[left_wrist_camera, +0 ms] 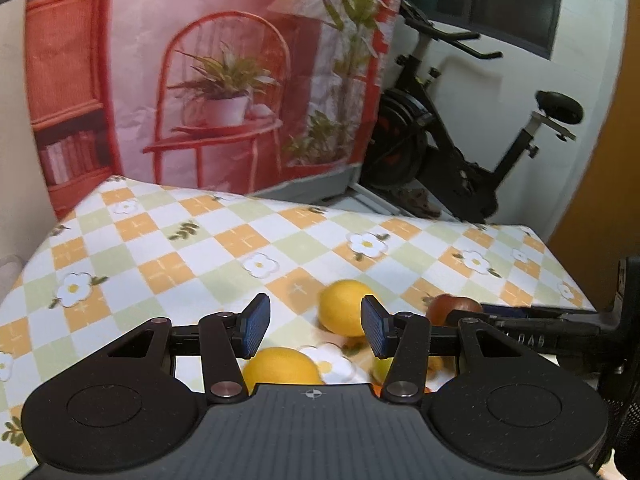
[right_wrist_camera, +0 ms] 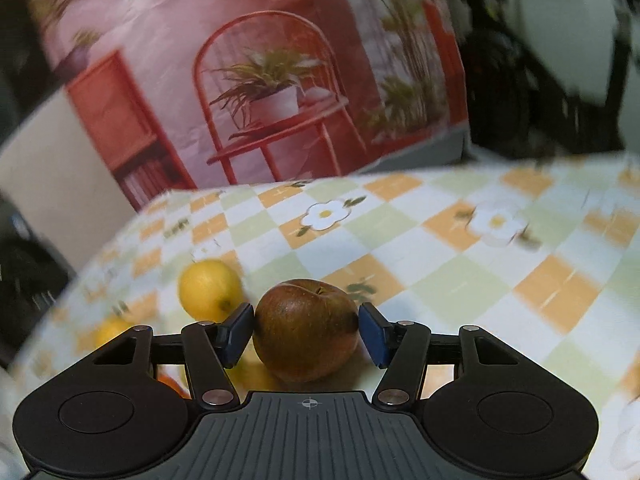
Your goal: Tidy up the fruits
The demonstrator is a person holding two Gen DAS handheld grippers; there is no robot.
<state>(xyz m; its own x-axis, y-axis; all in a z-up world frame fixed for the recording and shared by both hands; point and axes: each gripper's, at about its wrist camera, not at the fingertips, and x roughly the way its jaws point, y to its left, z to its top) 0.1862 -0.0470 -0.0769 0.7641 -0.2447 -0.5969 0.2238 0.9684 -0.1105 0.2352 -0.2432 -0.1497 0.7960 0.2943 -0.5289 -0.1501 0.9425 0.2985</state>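
Note:
A brownish-red apple (right_wrist_camera: 306, 332) sits between the blue pads of my right gripper (right_wrist_camera: 306, 334), which is shut on it, one pad against each side. In the left wrist view the same apple (left_wrist_camera: 442, 306) shows at the right, with the right gripper's black fingers (left_wrist_camera: 516, 314) reaching in from the right edge. My left gripper (left_wrist_camera: 316, 327) is open with nothing held. One lemon (left_wrist_camera: 344, 312) lies on the cloth just beyond its pads, and a second lemon (left_wrist_camera: 280, 368) lies under them. A greenish fruit (left_wrist_camera: 382, 366) is partly hidden behind the right finger.
The table wears a checked orange, green and white cloth with daisies (left_wrist_camera: 224, 240). A printed pink backdrop (left_wrist_camera: 200, 80) hangs behind its far edge. A black exercise bike (left_wrist_camera: 460, 152) stands beyond the far right corner. Two lemons (right_wrist_camera: 210, 290) lie left of the apple.

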